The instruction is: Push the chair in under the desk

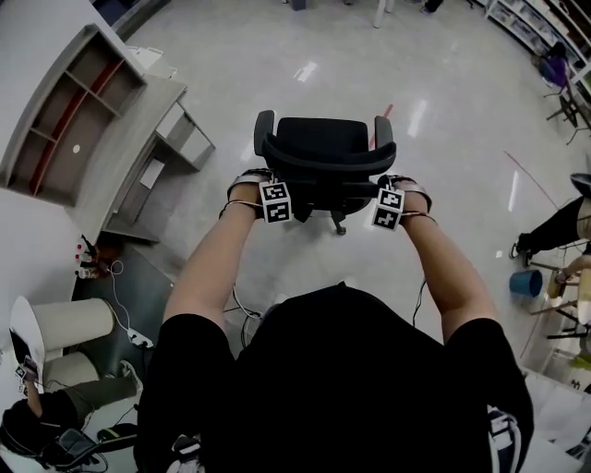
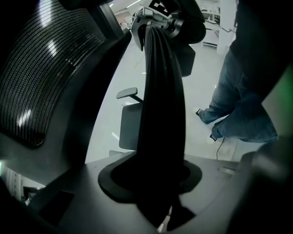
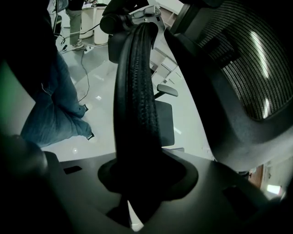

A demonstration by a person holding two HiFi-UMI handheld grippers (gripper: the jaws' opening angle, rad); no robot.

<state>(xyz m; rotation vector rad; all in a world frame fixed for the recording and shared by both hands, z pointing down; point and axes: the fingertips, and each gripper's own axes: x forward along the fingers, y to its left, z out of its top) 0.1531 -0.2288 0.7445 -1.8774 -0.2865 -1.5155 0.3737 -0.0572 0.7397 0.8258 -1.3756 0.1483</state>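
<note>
A black office chair [image 1: 323, 152] stands on the shiny floor, its seat facing away from me. The grey desk [image 1: 129, 157] is off to its left, apart from it. My left gripper [image 1: 274, 198] is shut on the left end of the backrest's top edge, and my right gripper [image 1: 391, 205] is shut on the right end. In the left gripper view the padded edge [image 2: 162, 114] runs up from the jaws to the other gripper [image 2: 158, 9], with the mesh back [image 2: 46, 82] at the left. The right gripper view mirrors this: edge [image 3: 137, 114], mesh [image 3: 242, 68].
A shelf unit [image 1: 65, 120] stands on the desk, with a drawer unit [image 1: 185, 134] beside it. Cables [image 1: 125, 314] lie on the floor at the left near a crouching person [image 1: 46, 416]. A blue bucket [image 1: 526, 282] and a seated person [image 1: 554, 231] are at the right. A second chair [image 2: 130, 119] stands beyond.
</note>
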